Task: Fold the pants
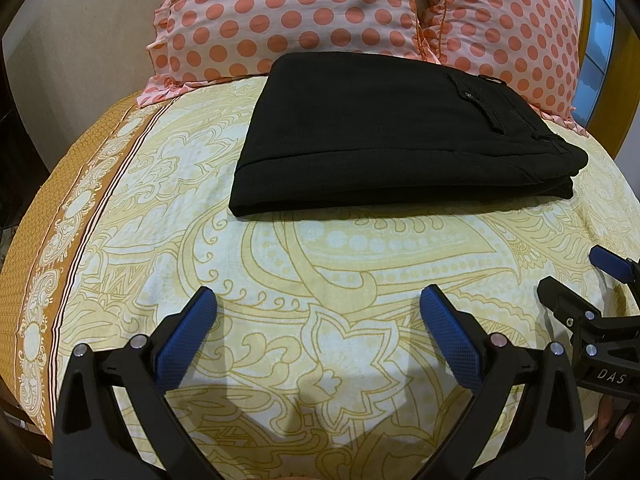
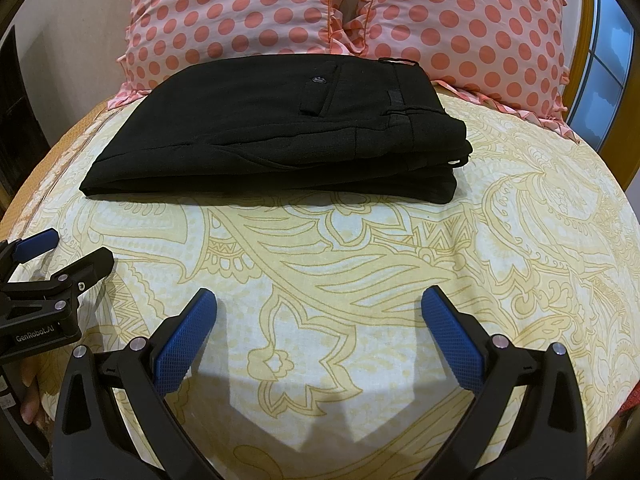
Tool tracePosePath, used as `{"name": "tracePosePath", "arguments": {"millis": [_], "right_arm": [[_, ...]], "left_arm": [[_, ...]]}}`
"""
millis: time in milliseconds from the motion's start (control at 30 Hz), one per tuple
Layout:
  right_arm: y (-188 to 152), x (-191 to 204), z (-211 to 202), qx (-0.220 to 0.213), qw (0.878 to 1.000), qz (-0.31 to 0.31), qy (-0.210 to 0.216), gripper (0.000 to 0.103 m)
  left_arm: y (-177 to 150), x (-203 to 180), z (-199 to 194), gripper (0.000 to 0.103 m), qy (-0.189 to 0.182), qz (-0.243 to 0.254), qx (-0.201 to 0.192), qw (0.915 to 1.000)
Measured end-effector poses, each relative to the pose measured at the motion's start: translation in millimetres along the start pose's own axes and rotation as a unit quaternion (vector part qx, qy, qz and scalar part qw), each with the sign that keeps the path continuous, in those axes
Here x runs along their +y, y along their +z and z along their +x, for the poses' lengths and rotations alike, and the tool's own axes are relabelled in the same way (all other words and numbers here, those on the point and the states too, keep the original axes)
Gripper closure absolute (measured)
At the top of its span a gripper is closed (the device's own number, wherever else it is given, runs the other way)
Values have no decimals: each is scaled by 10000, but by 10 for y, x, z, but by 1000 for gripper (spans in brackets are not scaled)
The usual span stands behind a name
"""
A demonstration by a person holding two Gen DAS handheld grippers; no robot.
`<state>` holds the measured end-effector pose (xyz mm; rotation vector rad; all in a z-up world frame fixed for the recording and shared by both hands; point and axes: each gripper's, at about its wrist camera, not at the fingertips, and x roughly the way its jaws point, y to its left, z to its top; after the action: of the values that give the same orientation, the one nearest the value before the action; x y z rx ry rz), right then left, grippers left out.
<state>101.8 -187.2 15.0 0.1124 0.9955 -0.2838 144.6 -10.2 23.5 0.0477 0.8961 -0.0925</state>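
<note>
A bed (image 1: pixel 360 272) fills both views, covered by a cream bedsheet (image 2: pixel 360 264) printed with yellow paisley and floral outlines and edged on the left with a mustard border band (image 1: pixel 44 264). At the head of the bed, two pink pillows (image 1: pixel 280 16) with coral polka dots and ruffled edges lean side by side. Just in front of them lie the black pants (image 1: pixel 384 132), folded into a flat, layered rectangle on the sheet, waistband and buttoned back pocket (image 2: pixel 320 92) toward the right, the far edge touching the pillows' ruffles. Both tools sit near the foot side of the sheet, well apart from the pants. The left gripper (image 1: pixel 318 324) hangs over bare sheet with its jaws spread wide, nothing between the blue pads (image 1: pixel 184 344). The right gripper (image 2: pixel 320 324) is beside it, its jaws likewise spread wide and holding nothing, with blue pads (image 2: pixel 452 340) facing each other across the printed cloth.
</note>
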Motion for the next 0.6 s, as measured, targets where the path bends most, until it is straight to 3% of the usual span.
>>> {"name": "tracePosePath", "arguments": {"millis": [600], "right_arm": [[0,1,2,-1,10000,0,0,1]], "left_arm": [[0,-1,9,2,-2,-6,18,10000]]}}
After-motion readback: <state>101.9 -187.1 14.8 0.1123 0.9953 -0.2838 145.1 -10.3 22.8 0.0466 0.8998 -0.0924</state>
